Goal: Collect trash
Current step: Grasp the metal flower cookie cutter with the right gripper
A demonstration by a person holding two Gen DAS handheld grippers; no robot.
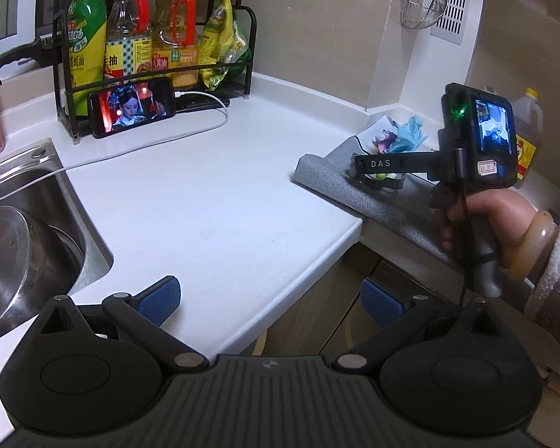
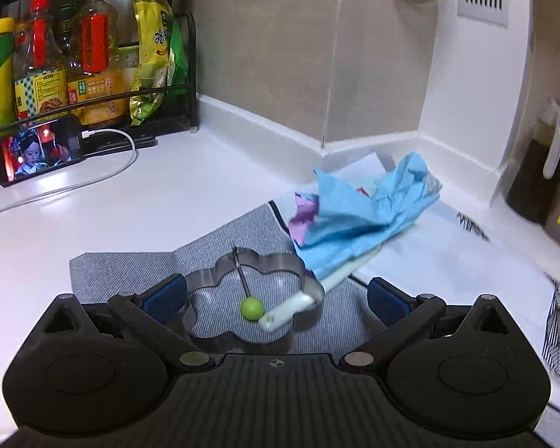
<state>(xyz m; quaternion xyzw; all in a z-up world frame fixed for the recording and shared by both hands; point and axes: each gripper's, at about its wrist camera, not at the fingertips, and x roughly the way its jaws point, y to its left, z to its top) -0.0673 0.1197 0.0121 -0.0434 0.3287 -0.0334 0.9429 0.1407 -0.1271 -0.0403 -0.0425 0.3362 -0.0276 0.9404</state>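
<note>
A crumpled blue wrapper (image 2: 358, 220) lies on white paper (image 2: 448, 257) at the back of a grey mat (image 2: 130, 265); it also shows in the left wrist view (image 1: 408, 134). A flower-shaped metal ring (image 2: 250, 298) with a green ball on a pin (image 2: 251, 308) and a pale stick (image 2: 291, 310) sits on the mat. My right gripper (image 2: 276, 298) is open, its jaws on either side of the ring; it shows from the side in the left wrist view (image 1: 377, 171). My left gripper (image 1: 270, 298) is open and empty over the counter's front edge.
A steel sink (image 1: 30, 231) with a pot is at left. A phone (image 1: 132, 106) with a white cable leans on a black rack of oil bottles (image 1: 130, 33). A dark bottle (image 2: 537, 171) stands at right. A strainer (image 1: 423, 0) hangs on the wall.
</note>
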